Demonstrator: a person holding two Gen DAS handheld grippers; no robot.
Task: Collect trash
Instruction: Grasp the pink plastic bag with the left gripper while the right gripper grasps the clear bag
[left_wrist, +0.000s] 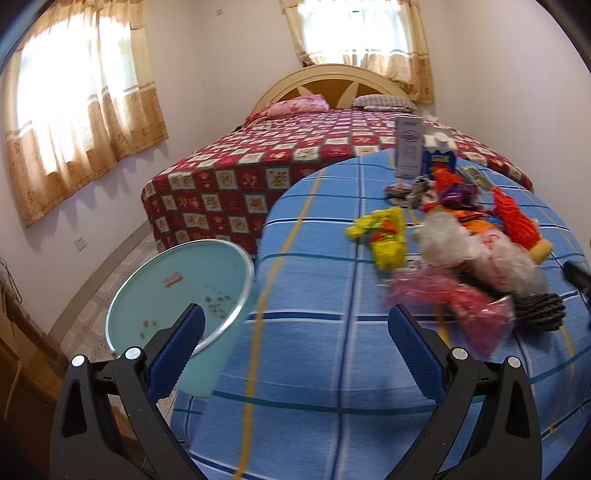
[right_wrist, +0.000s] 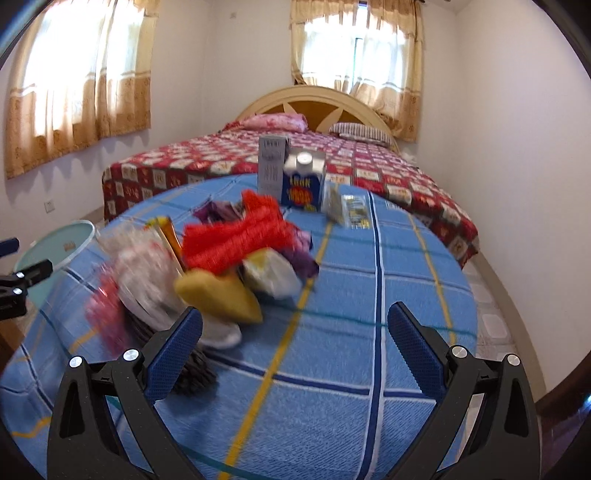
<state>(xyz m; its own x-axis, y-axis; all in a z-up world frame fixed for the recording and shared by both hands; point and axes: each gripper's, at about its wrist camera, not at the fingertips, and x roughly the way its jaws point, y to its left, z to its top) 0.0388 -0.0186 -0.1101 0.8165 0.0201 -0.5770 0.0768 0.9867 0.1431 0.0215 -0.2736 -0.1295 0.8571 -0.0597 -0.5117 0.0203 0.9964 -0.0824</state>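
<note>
Blue plaid tablecloth (right_wrist: 332, 369) holds trash; blue carton's (right_wrist: 303, 184) lettering is blurred

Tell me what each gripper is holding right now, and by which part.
Nothing is held. The left gripper and the right gripper are both open over the blue checked cloth, with the trash pile untouched.
</note>
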